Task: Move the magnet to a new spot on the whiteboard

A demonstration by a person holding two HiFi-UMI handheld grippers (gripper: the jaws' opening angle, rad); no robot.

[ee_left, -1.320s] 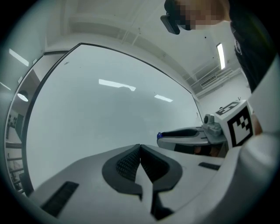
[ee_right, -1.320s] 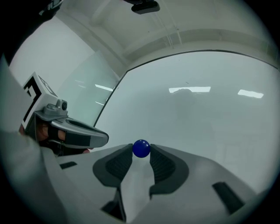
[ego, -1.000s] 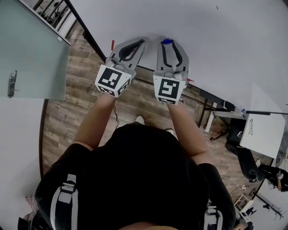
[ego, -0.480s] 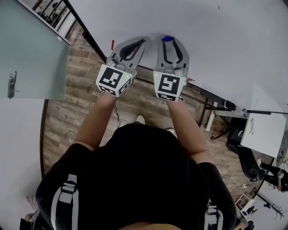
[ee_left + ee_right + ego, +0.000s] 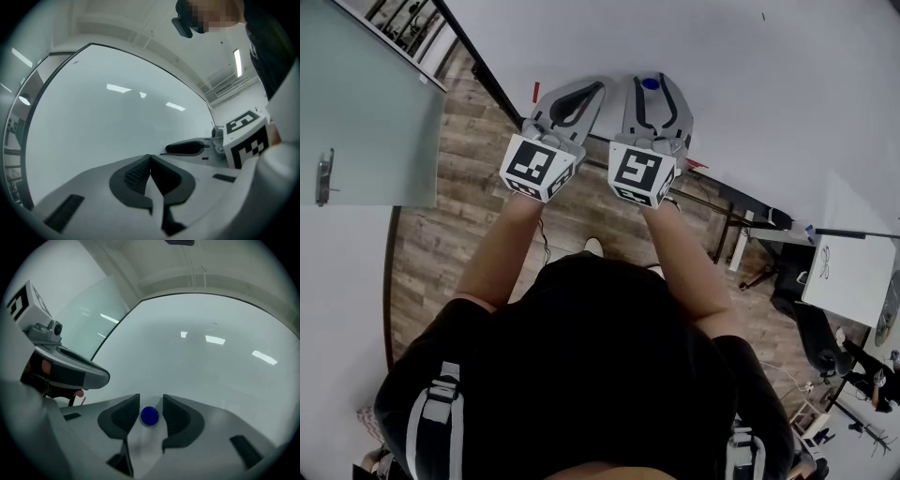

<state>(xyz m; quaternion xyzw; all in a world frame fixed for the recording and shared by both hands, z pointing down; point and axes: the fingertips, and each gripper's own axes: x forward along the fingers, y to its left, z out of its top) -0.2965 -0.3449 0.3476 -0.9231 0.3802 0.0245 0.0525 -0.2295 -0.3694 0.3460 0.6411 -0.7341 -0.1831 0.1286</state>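
– Straight ahead: large glossy white whiteboard with a thin dark frame. On the left?
– Grey two-jaw left gripper: jaws shut tight together, nothing between, tips close to the board.
– And beside it?
– Grey right gripper: jaws spread wide, just been opening, dark pads clear of the piece on either side.
– Which piece, where?
– Small round blue magnet: stuck flat on the board, between those parted jaws, touching neither.
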